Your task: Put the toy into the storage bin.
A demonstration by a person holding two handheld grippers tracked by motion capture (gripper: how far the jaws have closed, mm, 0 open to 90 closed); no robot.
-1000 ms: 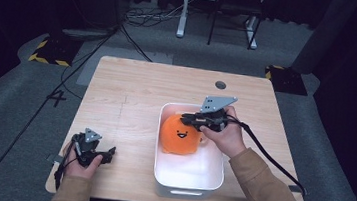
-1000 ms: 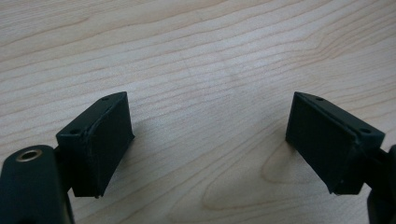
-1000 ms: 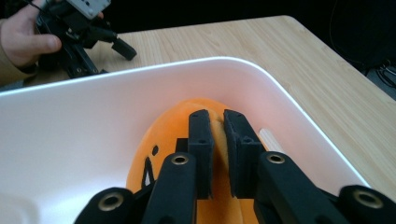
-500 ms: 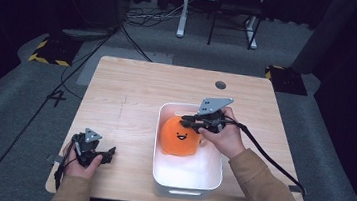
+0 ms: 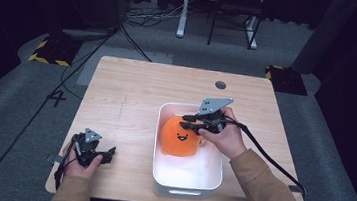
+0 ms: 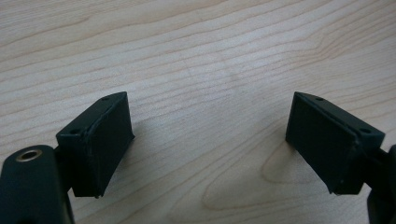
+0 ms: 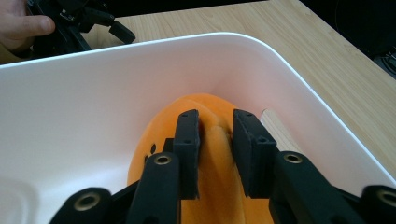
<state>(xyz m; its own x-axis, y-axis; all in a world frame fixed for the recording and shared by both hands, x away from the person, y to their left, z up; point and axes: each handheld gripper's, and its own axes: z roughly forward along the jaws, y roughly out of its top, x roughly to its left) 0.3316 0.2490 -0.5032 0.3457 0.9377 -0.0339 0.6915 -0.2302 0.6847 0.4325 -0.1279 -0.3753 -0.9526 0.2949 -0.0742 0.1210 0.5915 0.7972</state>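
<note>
Two hand-held grippers in play. Right hand-held gripper (image 5: 187, 123) sits over the far part of a white tub (image 5: 185, 186) on the right half of the wooden counter (image 5: 132, 90), pointing left w/ its grey plate on top. Inside the tub lies an orange plush toy (image 5: 180, 141) w/ a small smiling face, towards the tub's far-left side, its top edge right at the jaws. In the right gripper view the two black jaws straddle a raised fold of the orange plush (image 7: 212, 140); the left pad is against the fabric, a thin gap shows beside the right pad. Jaws have just been opening, fold is between them, grip looks loosened rather than clamped, so I read it as released. Pale wooden strip shows betw. the plush and the tub's right wall in that view; can't tell what it is.

Left hand-held gripper (image 5: 105, 153) rests near the counter's near-left corner, well apart from the tub, held in the person's left hand (image 5: 77, 162). In the left gripper view its jaws stand wide apart over bare wood grain, nothing betw. them: released.

Cable (image 5: 266, 157) trails from the right hand-held gripper along the right sleeve towards the near-right edge.
</note>
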